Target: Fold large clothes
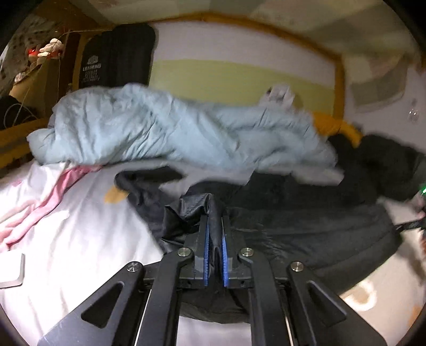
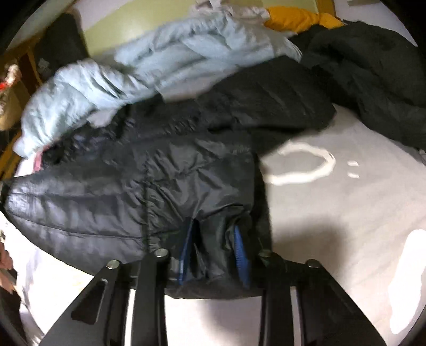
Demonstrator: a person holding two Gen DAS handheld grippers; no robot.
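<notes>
A black puffer jacket [image 2: 106,191] lies spread on a white bed sheet [image 2: 332,213]. In the right wrist view my right gripper [image 2: 214,226] pinches a thick fold of the jacket's near edge, with its blue pads [image 2: 241,252] pressed on the fabric from both sides. In the left wrist view the same black jacket [image 1: 293,226] stretches to the right. My left gripper [image 1: 215,218] is shut on a thin raised fold of its shiny fabric, and the pads stand almost together.
A light blue padded jacket [image 1: 159,127] is heaped behind the black one, also visible as the light blue jacket [image 2: 159,61]. A dark coat [image 2: 372,74] and a yellow garment [image 2: 298,16] lie at the far right. A pink garment [image 1: 53,197] lies left on the sheet [image 1: 66,252].
</notes>
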